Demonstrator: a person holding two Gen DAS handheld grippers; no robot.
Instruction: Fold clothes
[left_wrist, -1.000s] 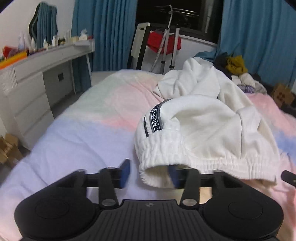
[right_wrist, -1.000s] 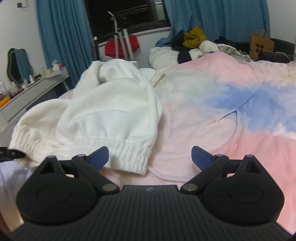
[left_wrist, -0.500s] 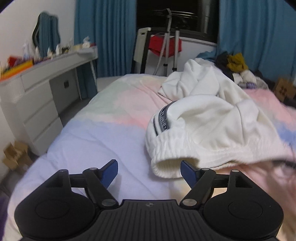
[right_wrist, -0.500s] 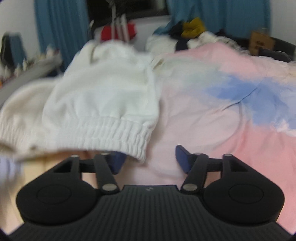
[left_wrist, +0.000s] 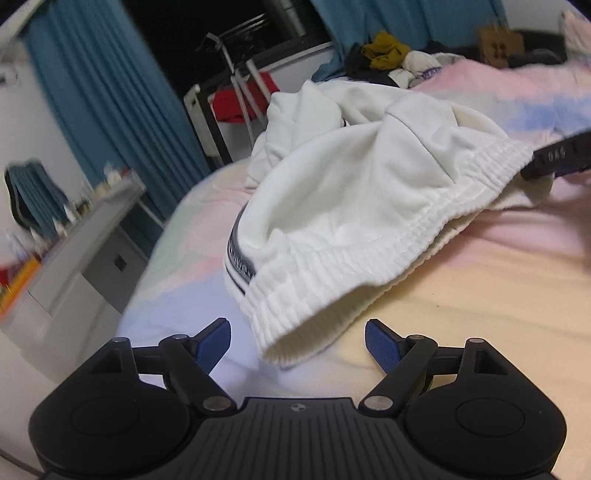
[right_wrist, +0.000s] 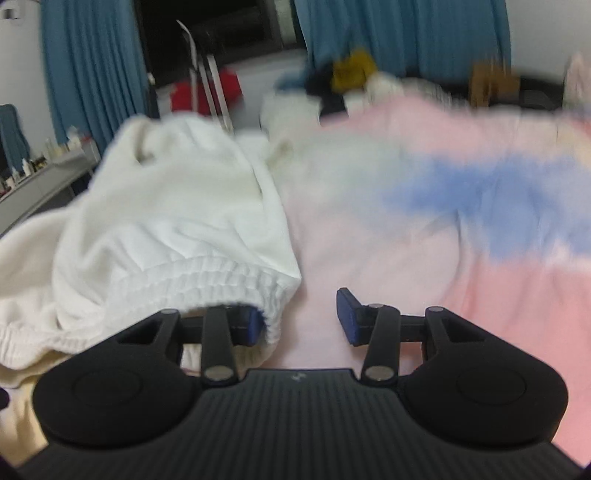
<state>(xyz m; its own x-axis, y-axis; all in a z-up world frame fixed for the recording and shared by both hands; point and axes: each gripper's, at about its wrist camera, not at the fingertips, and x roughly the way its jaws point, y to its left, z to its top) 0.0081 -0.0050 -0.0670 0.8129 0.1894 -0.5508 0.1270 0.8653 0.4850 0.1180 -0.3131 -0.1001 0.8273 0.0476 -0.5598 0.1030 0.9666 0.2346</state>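
My left gripper has its blue pads spread wide with nothing between them; the ribbed hem of the white garment hangs just ahead of it, over the pastel bedspread. My right gripper is partly open at the hem's other corner: its left pad sits under the ribbing, the right pad apart on the bedspread. That view is blurred, so contact looks likely but not a clamp

Pastel pink-blue bedspread underneath; teal curtains behind; cluttered grey bench left; red cloth on rack.
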